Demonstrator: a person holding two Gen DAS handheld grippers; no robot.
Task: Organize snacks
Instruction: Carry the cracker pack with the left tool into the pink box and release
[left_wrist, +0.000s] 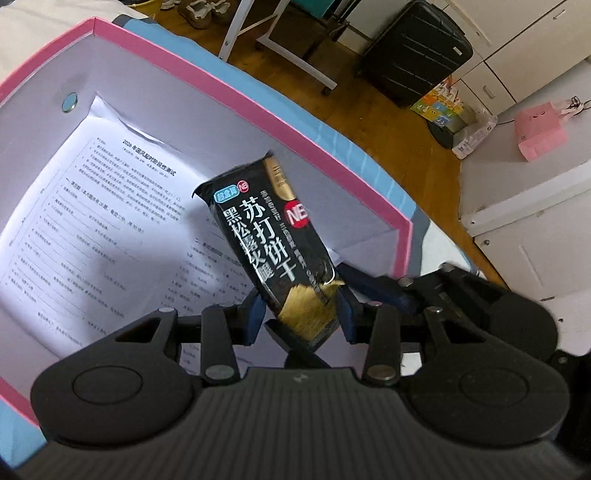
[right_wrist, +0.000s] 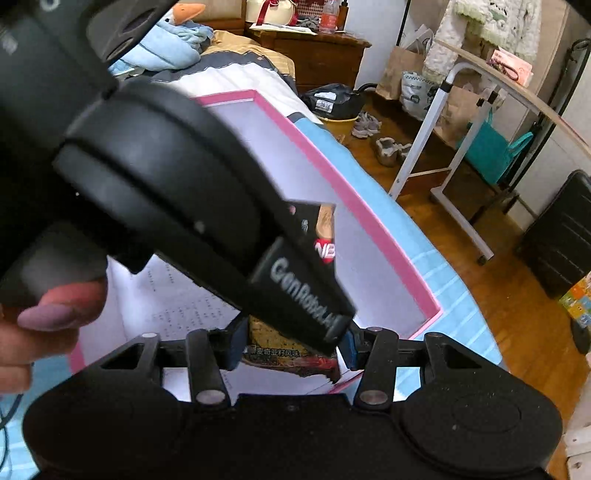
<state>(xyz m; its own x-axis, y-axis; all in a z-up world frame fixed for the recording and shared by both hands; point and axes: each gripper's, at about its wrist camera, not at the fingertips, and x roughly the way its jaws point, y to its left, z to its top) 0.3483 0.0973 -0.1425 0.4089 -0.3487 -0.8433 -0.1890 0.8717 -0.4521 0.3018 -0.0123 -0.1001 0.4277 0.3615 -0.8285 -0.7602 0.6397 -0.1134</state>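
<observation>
Left wrist view: your left gripper (left_wrist: 301, 317) is clamped on a black cracker packet (left_wrist: 271, 243), held tilted above the pink box (left_wrist: 236, 79) lined with a printed sheet (left_wrist: 92, 221). Your right gripper (right_wrist: 291, 345) seems to pinch a second snack pack (right_wrist: 291, 354), though the other gripper's body (right_wrist: 166, 184) blocks most of it. A suitcase (left_wrist: 413, 51) stands beyond.

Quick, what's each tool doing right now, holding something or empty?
Left tool: closed on a black soda cracker packet.
Right tool: closed on another snack packet.
</observation>
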